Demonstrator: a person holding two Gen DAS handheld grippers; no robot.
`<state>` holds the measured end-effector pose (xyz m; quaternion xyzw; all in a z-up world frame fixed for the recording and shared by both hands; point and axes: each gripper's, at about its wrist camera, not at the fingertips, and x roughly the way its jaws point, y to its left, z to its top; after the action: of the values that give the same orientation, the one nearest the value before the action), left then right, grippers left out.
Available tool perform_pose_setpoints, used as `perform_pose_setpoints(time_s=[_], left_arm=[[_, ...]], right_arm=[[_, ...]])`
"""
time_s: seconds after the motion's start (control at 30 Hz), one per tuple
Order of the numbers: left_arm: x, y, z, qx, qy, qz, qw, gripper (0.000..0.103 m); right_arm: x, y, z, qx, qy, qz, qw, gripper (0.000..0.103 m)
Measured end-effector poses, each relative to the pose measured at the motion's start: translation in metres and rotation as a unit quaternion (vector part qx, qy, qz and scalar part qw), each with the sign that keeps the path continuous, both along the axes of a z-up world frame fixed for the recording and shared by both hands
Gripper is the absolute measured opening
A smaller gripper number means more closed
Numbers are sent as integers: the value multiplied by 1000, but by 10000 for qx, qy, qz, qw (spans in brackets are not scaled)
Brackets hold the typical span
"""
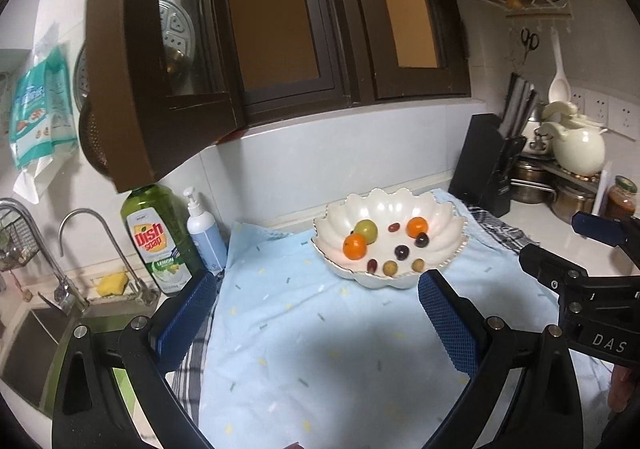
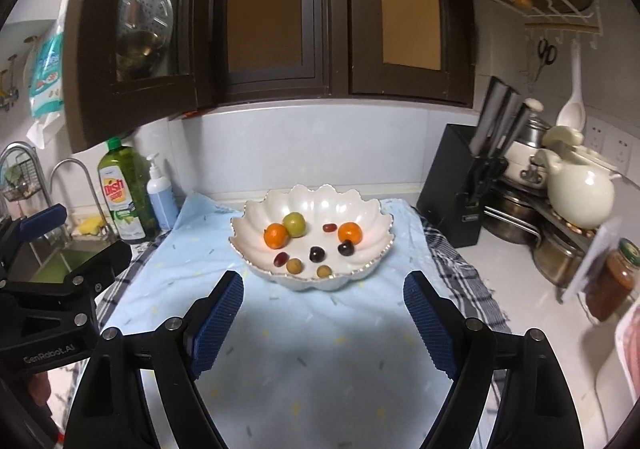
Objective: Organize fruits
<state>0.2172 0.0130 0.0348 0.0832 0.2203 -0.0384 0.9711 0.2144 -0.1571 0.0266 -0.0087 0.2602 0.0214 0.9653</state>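
A white scalloped bowl (image 1: 440,209) (image 2: 360,205) stands on a light blue cloth (image 1: 320,349) (image 2: 312,349). In it lie two oranges (image 1: 355,246) (image 2: 276,236), a green fruit (image 1: 366,231) (image 2: 295,224), dark plums (image 1: 401,252) (image 2: 317,254), small red and small yellow-green fruits. My left gripper (image 1: 316,313) is open and empty, above the cloth in front of the bowl. My right gripper (image 2: 324,309) is open and empty, also in front of the bowl. Each gripper shows at the edge of the other's view.
A dish soap bottle (image 1: 158,237) (image 2: 124,197), a pump bottle (image 1: 204,233) and a sink with taps (image 1: 80,249) are at the left. A black knife block (image 1: 488,165) (image 2: 460,185), pots, a cream teapot (image 2: 576,189) and a jar (image 2: 612,281) stand at the right. An open cabinet door (image 1: 152,49) hangs above.
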Motion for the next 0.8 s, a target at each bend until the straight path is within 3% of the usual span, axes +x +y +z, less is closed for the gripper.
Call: perform_pose_setpoints(time_s=[0.8], left_arm=[[-168,2,15,-291,-225,-55,9993,103]], right_arm=[[-171,-6,24,28,-496,110,9987,88]])
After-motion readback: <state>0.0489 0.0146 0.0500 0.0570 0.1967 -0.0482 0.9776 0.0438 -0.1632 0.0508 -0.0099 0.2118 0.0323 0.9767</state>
